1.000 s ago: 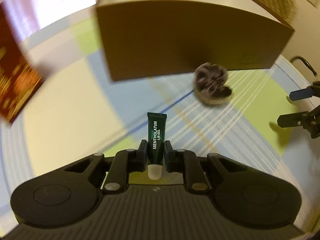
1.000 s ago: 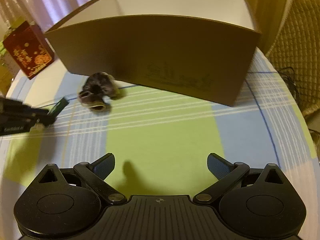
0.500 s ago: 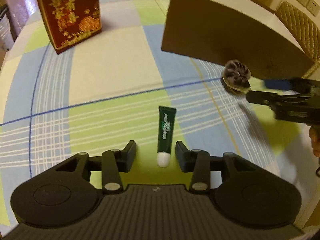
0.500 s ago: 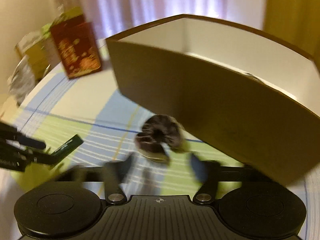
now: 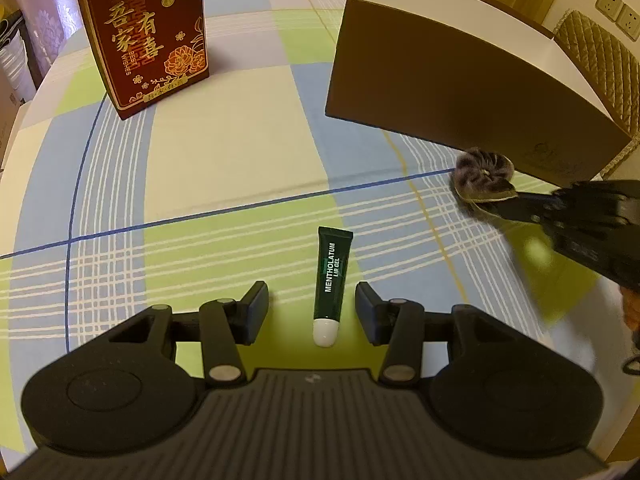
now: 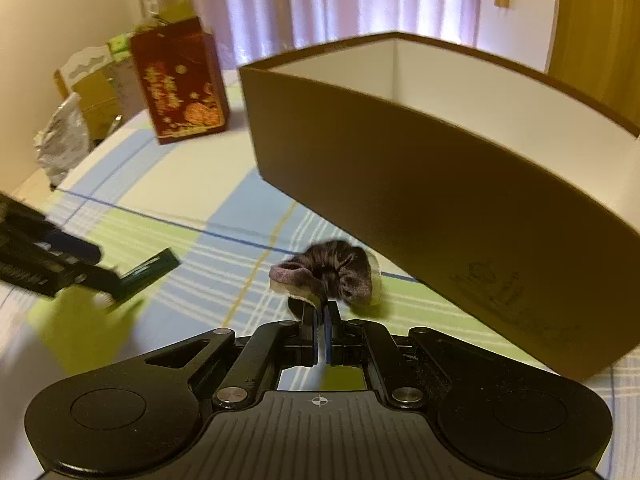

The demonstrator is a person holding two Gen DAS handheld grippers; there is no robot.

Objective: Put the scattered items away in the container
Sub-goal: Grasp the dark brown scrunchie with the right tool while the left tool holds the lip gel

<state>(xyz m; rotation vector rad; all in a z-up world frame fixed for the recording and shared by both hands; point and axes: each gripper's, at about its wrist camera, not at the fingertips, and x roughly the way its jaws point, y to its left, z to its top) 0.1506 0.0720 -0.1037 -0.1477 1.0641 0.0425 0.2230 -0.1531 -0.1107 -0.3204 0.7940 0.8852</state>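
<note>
A dark green lip gel tube with a white cap lies on the checked tablecloth, between the fingers of my left gripper, which stands open and does not touch it. A dark purple scrunchie rests just in front of the brown box. My right gripper is shut on the scrunchie's near edge. From the left wrist, the scrunchie and the right gripper show at the right, by the box. The tube shows blurred at the left of the right wrist view.
A tall red gift box with gold lettering stands at the back left of the table. The brown box has white inner walls and an open top. Bags and foil clutter sit beyond the table's left edge. A padded chair is behind the box.
My left gripper opened and the tube now lies on the cloth. My right gripper moved up to the scrunchie and shut on its edge.
</note>
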